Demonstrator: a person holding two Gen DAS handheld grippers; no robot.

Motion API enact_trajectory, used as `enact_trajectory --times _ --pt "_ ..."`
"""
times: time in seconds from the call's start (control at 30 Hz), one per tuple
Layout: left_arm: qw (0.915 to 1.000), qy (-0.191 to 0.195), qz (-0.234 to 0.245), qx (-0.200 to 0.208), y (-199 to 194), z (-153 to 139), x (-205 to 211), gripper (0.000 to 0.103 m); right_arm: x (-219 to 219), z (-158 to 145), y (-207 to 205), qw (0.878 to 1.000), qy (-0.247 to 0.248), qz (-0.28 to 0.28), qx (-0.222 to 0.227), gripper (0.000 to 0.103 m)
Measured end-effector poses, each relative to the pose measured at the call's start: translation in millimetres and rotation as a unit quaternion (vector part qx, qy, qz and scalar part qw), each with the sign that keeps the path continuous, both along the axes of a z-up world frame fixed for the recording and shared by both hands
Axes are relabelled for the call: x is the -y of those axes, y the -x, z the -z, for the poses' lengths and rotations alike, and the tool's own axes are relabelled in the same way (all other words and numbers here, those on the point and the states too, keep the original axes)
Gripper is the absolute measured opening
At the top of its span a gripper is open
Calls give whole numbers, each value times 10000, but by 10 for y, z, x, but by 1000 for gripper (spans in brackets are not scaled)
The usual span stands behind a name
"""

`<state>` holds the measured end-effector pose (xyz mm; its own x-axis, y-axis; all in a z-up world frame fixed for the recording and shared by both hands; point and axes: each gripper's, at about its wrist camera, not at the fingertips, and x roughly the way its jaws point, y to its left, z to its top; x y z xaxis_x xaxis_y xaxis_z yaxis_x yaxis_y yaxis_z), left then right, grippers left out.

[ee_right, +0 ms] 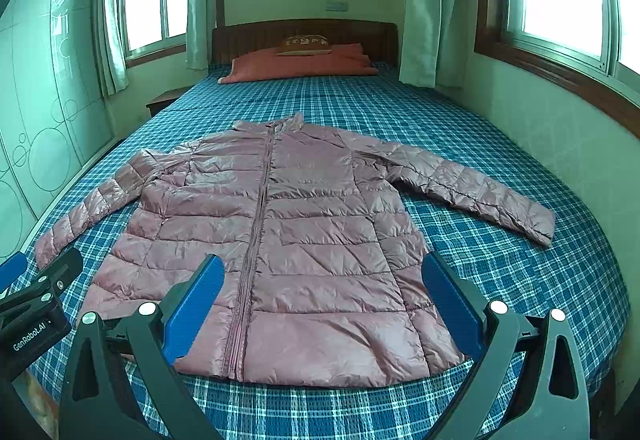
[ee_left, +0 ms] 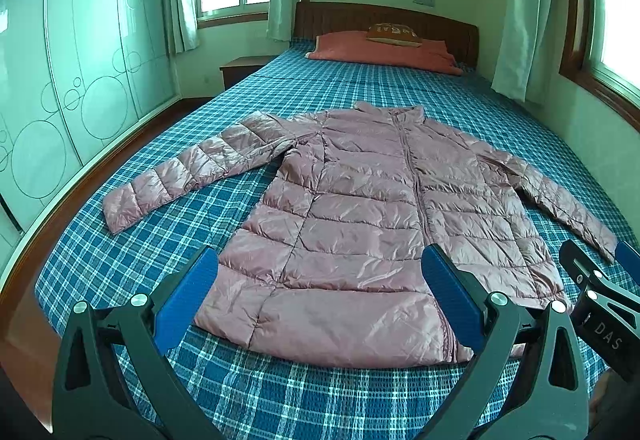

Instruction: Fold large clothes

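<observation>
A pink quilted puffer jacket (ee_left: 360,208) (ee_right: 280,240) lies flat and zipped on the blue plaid bed, collar toward the headboard, both sleeves spread out to the sides. My left gripper (ee_left: 320,296) hovers open above the hem's left half, its blue pads wide apart with nothing between them. My right gripper (ee_right: 320,300) is open too, over the hem's right half. The right gripper (ee_left: 600,280) shows at the right edge of the left wrist view, and the left gripper (ee_right: 36,292) at the left edge of the right wrist view.
The bed (ee_left: 280,400) fills the room's middle, with an orange pillow (ee_left: 384,50) and a small brown cushion (ee_left: 394,32) at the headboard. A glass-fronted wardrobe (ee_left: 80,80) stands left, a nightstand (ee_left: 244,68) by it. Curtained windows (ee_right: 560,0) line the right wall.
</observation>
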<state>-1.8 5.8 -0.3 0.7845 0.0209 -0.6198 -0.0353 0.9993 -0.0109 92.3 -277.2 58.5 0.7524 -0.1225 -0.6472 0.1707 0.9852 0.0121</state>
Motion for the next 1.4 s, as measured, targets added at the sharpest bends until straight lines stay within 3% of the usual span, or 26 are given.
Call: enact_trajectory --times 1.4 --pt "10000 -44 -20 -13 3 -15 -22 101 25 -31 6 10000 -40 -23 24 98"
